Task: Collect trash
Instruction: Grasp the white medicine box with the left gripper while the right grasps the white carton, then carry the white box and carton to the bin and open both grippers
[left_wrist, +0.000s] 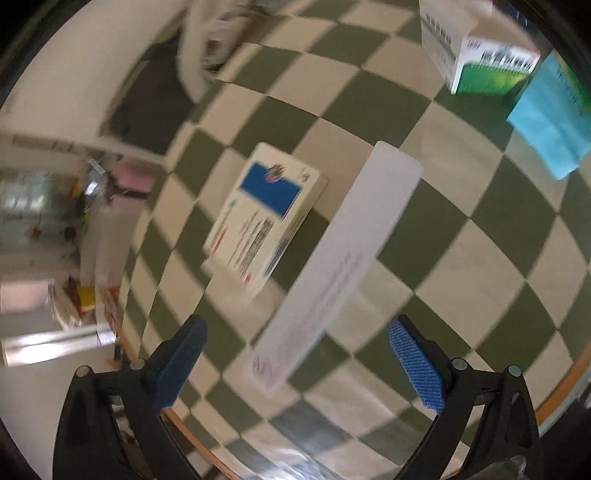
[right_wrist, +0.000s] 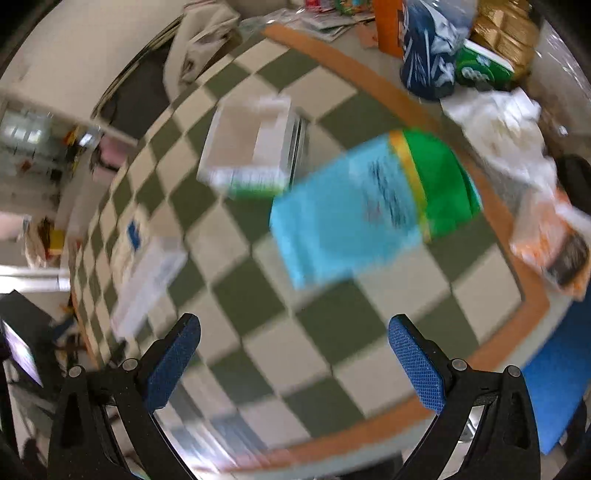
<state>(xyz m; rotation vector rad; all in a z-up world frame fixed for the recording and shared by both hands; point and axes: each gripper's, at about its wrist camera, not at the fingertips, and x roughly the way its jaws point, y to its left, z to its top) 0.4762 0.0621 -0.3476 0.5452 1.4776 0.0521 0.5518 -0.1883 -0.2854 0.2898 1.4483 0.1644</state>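
A checkered table (left_wrist: 461, 258) holds the trash: a blue-green packet (right_wrist: 369, 206) near its orange edge, a flat box (left_wrist: 264, 214) mid-table, a paper strip (left_wrist: 340, 266) beside it. Left gripper (left_wrist: 297, 363) and right gripper (right_wrist: 293, 363) hover above, fingers spread, empty.

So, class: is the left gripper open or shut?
Open: the left gripper has its fingers spread wide, empty, above the white strip.
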